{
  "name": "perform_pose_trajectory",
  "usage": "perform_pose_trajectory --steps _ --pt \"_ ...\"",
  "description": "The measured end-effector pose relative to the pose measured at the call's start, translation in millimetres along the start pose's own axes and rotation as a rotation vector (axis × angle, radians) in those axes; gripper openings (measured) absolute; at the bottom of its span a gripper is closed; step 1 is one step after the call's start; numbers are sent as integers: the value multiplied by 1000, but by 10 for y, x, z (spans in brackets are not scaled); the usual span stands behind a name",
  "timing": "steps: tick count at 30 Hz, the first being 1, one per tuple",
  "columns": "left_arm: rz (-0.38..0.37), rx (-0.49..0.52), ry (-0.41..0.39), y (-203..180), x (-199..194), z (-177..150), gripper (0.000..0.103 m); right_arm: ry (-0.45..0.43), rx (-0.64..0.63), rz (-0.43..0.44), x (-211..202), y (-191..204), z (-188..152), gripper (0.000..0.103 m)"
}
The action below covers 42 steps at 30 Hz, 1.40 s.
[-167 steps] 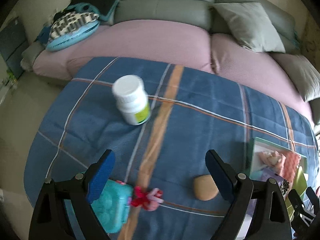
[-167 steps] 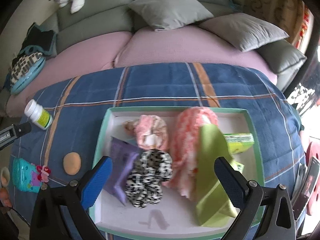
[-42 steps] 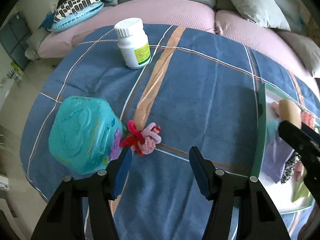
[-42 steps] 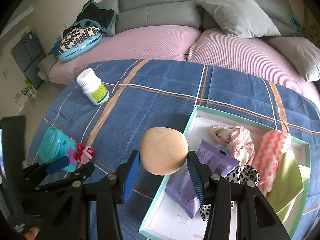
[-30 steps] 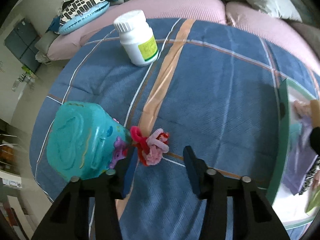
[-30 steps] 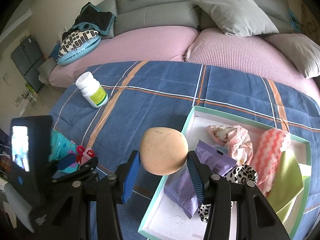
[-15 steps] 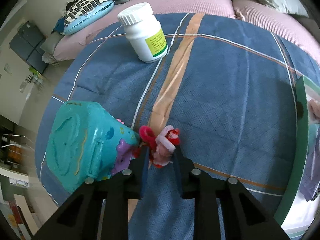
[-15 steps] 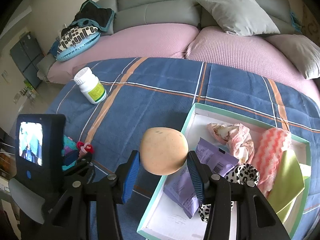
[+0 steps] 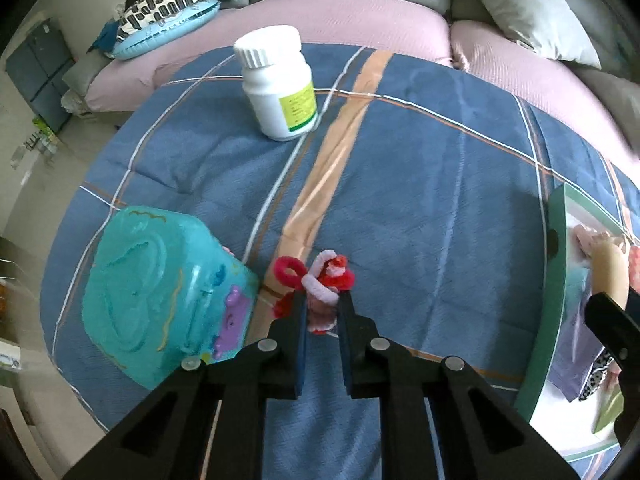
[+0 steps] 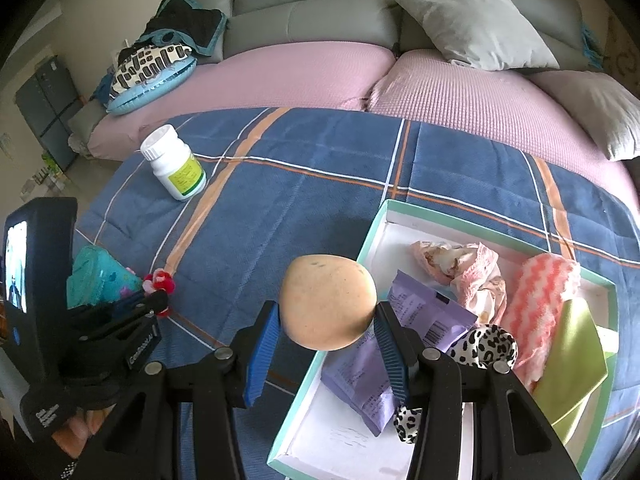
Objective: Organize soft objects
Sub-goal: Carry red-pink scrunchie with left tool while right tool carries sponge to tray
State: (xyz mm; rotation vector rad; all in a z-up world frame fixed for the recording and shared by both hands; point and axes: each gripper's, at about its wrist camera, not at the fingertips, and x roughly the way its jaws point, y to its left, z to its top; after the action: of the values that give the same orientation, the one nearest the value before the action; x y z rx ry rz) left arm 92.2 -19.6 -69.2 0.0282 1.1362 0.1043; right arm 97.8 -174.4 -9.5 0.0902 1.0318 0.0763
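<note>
Most soft things already lie in the tray (image 10: 376, 228) at lower right, the right gripper (image 10: 328, 332) holds the tan sponge (image 10: 328, 300) over its near edge, and the left gripper (image 9: 322, 312) has pinched the fuzzy bow (image 9: 320, 280) at bottom centre, neither yet dropped in.

Blanket (image 10: 320, 184): blue plaid, white and orange lines. Pipe-cleaner ornament (image 9: 320, 280): red, pink, white. Toy case (image 9: 160, 296): teal, purple clasp. Bottle (image 9: 280, 84): white, yellow-green label. Sponge (image 10: 328, 307): tan, dark-specked. Tray (image 10: 374, 236): mint rim, white inside. Scrunchie (image 10: 486, 346): black-and-white leopard spots. Packet (image 10: 416, 320): lilac.
</note>
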Motion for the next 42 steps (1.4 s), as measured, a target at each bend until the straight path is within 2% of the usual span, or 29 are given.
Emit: perform_pose_trajectory --steps 5,21,28,37,42 --pt "-50 -7 -18 -23 -74 5 15 -3 5 -11 -20 -23 -6 51" --pt "-310 15 -112 -152 -507 26 15 -44 51 -75 -272 -224 -98 51" --pt "-413 76 -153 -311 -696 -15 15 -39 75 -123 -364 -368 -199 51" --pt "-469 202 -190 -630 -852 -139 15 -52 179 -199 -569 -736 -351 51" --pt "-516 277 -176 -836 -910 -257 15 -41 240 -252 -656 -950 -501 51"
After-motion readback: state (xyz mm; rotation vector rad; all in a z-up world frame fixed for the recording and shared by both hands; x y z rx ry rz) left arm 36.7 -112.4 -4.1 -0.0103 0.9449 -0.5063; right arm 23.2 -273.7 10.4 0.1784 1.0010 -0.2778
